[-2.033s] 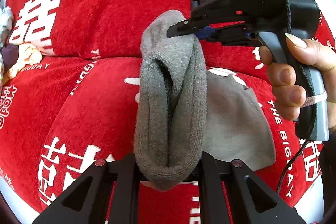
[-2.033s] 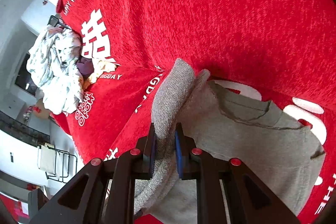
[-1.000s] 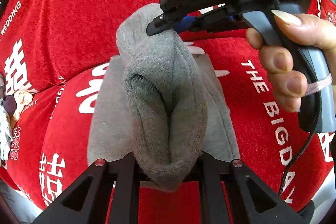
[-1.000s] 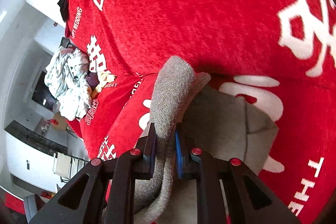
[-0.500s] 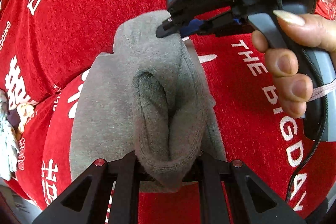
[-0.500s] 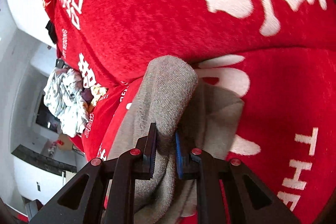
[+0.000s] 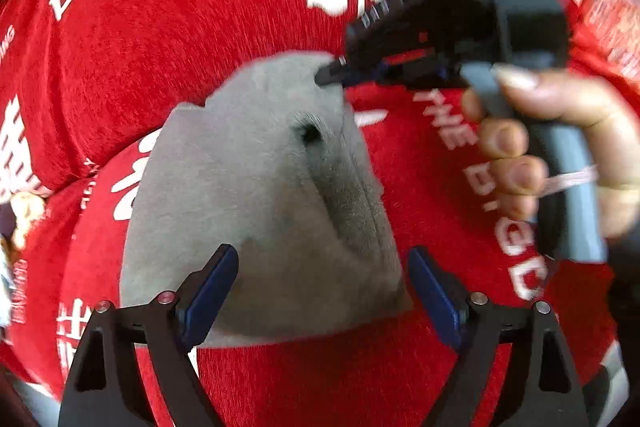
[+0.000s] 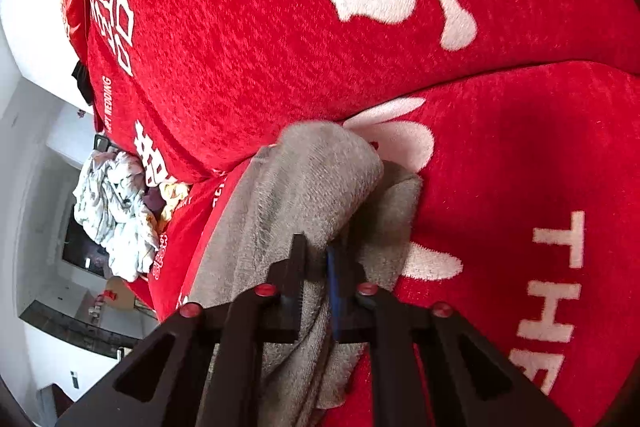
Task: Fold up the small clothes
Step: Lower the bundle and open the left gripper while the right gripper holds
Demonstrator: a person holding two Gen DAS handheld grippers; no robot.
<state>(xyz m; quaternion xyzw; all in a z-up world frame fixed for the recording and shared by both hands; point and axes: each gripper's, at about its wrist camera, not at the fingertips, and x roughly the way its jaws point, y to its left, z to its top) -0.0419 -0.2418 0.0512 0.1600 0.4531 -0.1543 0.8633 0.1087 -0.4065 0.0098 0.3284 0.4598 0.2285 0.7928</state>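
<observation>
**Grey garment down on the red cover, only one gripper on it**

Left wrist view: left gripper [image 7: 324,291] has its jaws spread wide w/ nothing between the blue pads, the grey garment [image 7: 260,211] sits flat-ish in the frame center on the red cover [image 7: 160,47] w/ white lettering. Right gripper [image 7: 332,77] comes in from upper right, tip pinching the garment's top edge, person's hand [image 7: 560,147] wrapped on the handle. That part's blurry tbh.

Right wrist view: right gripper [image 8: 316,267] is clamped on a fold of the grey garment [image 8: 304,187], lower center, fabric bunched up btw the jaws. Pile of pale laundry [image 8: 112,211] at mid left, well apart from the garment.
</observation>
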